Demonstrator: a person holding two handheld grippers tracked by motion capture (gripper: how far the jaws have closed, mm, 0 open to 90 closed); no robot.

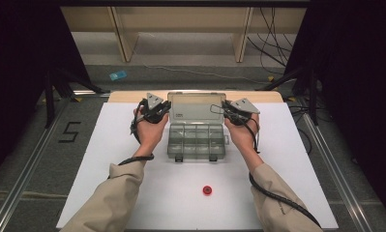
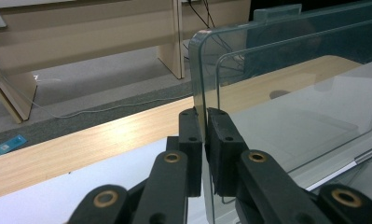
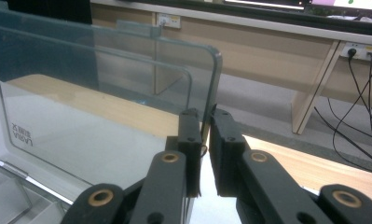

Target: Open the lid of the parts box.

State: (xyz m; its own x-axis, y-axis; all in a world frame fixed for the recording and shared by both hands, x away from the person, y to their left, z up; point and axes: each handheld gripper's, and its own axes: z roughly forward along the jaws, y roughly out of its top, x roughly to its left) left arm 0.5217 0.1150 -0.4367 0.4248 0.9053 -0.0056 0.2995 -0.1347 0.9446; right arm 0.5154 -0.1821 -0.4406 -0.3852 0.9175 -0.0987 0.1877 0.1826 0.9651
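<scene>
Clear plastic compartment box (image 1: 196, 140) sits at the middle of a white table (image 1: 108, 159) in the high view, its transparent lid (image 1: 197, 106) standing raised at the far side over rows of small rectangular cells, with two dark latches on the near edge. The left gripper (image 1: 162, 109) pinches the lid's left edge and the right gripper (image 1: 228, 109) its right edge, each held in a hand with a beige sleeve (image 1: 114, 193) behind it. A small red round object (image 1: 207, 190) lies on the table nearer the person, well apart from the box. A dark numeral "5" (image 1: 69, 131) is marked on the grey floor to the left, and a blue card (image 1: 117, 75) lies on the floor beyond the table.

From the left gripper view, the black jaws of the left gripper (image 2: 204, 122) stand narrow, pressed on the thin rounded-corner edge of the glassy lid (image 2: 286, 98). A pale wooden strip (image 2: 81, 140) borders the table's far edge, and light wooden furniture legs (image 2: 172, 37) stand behind.

From the right gripper view, the right gripper (image 3: 204, 122) likewise clamps the lid (image 3: 95, 93) at its edge, jaws nearly together. Small printed lettering (image 3: 23, 135) runs sideways near the lid's corner, too small to read surely. Black cables (image 3: 356, 107) hang from wall sockets at the right.
</scene>
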